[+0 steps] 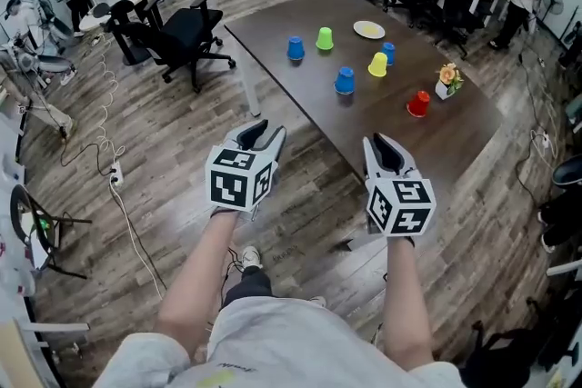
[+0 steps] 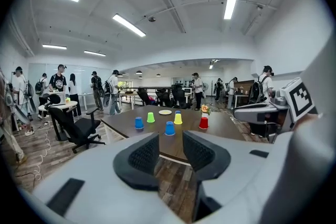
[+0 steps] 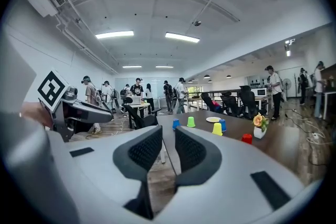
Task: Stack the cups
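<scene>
Left gripper was at lower centre-left, jaws partly apart and empty. Right gripper was at lower centre-right, with a narrow gap and empty. Both forearms reached toward the frame top, short of the table. Cups stood scattered and unstacked on the table, upper centre.

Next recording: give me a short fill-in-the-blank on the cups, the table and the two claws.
The cup nearest the flower vase is ___.
Exactly ___ cups on the table are blue.
Between the jaws of the left claw and of the right claw there is ___.
Missing words: red; three; nothing.
</scene>
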{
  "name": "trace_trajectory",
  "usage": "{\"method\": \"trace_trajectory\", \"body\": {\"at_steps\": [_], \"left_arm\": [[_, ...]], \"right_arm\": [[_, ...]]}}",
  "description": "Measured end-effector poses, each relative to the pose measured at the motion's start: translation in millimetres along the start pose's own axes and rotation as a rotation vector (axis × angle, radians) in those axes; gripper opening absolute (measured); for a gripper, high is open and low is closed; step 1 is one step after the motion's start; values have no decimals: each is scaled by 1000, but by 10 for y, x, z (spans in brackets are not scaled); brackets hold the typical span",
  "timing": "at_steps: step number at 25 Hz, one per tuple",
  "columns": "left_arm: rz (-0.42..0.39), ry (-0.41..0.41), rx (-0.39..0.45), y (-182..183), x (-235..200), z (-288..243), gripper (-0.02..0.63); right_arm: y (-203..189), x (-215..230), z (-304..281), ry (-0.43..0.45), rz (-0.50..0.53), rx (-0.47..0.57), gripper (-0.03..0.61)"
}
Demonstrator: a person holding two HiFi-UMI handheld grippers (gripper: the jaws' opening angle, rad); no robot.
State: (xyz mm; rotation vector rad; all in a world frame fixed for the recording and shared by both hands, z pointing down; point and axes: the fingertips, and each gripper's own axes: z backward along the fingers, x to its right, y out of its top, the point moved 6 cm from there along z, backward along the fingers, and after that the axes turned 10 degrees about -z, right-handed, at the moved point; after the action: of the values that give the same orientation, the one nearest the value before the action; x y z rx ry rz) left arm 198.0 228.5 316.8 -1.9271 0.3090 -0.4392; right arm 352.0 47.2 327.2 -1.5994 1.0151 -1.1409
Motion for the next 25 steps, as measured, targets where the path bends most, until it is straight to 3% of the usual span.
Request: {"method": "trace_trajectory", "body": {"at_steps": [15, 25], "left_arm": [[-13, -210, 42, 62, -1417, -900, 236], [-27, -324, 54, 34, -1902, -1247, 258]], "right_arm": [[166, -477, -1167, -192, -36, -13, 163], [212, -687, -1592, -304, -65, 15, 192]]}}
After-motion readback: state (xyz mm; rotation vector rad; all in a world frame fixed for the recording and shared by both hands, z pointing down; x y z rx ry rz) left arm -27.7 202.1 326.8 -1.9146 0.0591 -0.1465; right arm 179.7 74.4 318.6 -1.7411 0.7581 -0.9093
